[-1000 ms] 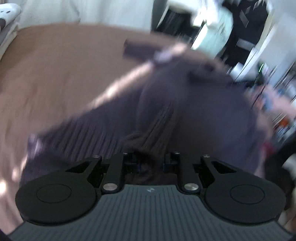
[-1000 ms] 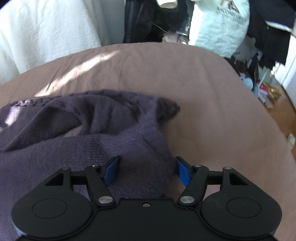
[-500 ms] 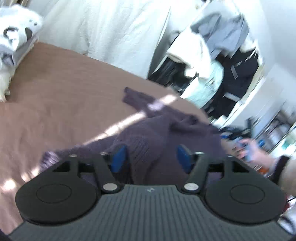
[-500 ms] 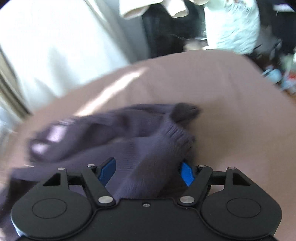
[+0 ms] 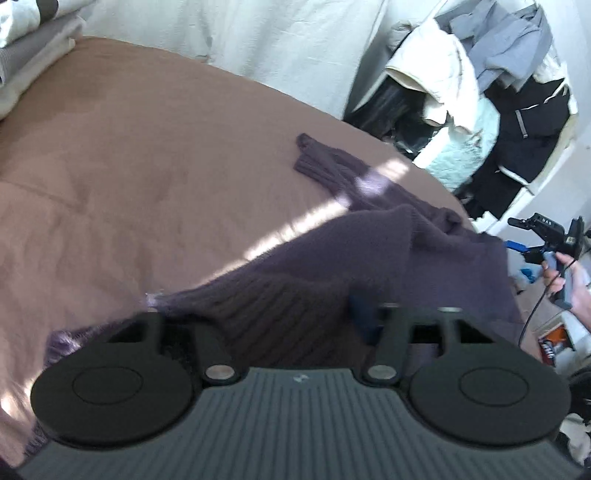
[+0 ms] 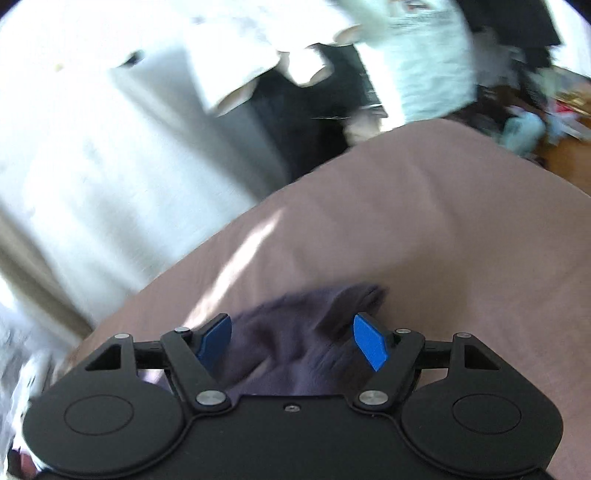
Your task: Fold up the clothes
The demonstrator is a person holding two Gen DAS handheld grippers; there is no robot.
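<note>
A dark purple knit sweater (image 5: 406, 251) lies crumpled on the brown bed cover (image 5: 129, 184), one sleeve reaching toward the far edge. My left gripper (image 5: 295, 321) hovers low over the ribbed hem. Its jaws are closing with the hem between them; the left pad is buried in the knit, and no squeeze shows. In the right wrist view, my right gripper (image 6: 291, 339) stands open above a sweater (image 6: 295, 332) fold that sits loosely between the blue pads (image 6: 369, 347). The left wrist view shows the right gripper (image 5: 517, 234) in a person's hand beyond the sweater's right edge.
A stack of folded clothes (image 5: 29, 44) sits at the bed's far left corner. White drapery (image 5: 221, 29) hangs behind the bed. Hung garments (image 5: 480, 92) crowd the far right, with clutter (image 6: 535, 122) on the floor past the bed's right edge.
The left gripper, shut on the sweater's rib a second ago, let go and spread wide, and its view drew back. The right gripper rose and rolled; less sweater shows beneath it.
</note>
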